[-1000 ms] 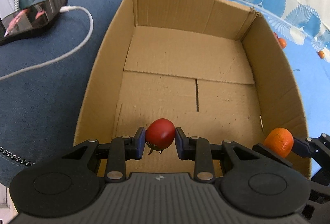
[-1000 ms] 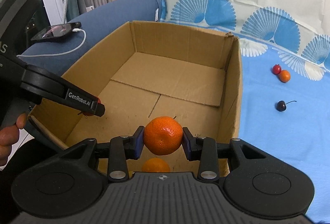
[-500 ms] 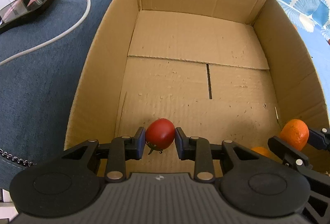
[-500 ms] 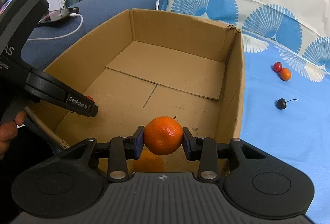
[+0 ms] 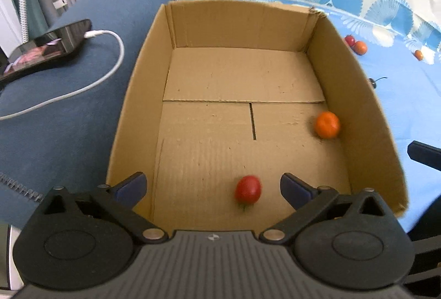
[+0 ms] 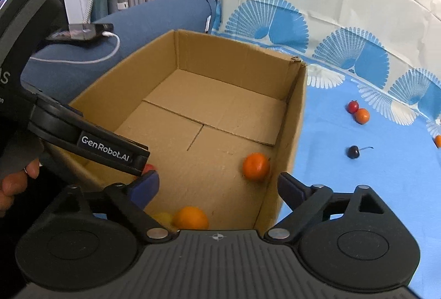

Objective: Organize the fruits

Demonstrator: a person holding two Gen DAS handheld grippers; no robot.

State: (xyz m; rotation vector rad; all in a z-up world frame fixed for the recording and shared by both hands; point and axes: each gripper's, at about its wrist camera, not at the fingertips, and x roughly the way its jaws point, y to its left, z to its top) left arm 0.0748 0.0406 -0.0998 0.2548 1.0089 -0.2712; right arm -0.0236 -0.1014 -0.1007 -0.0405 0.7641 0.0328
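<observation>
Left wrist view: red tomato (image 5: 247,191) seen blurred in cardboard box (image 5: 132,95), long axis up-down in picture, stem end nearest. Left gripper (image 5: 213,188) jaws opening wide, tomato untouched between. Orange (image 5: 327,124) blurred by right wall. Right gripper (image 6: 217,187) jaws opening, nothing held.

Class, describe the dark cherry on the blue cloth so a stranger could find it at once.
Start at the cardboard box, then look at the blue cloth on its open right side. The dark cherry lies alone there, nearest the box. Unlike the red and orange fruits further back, it is almost black with a thin stem.
</observation>
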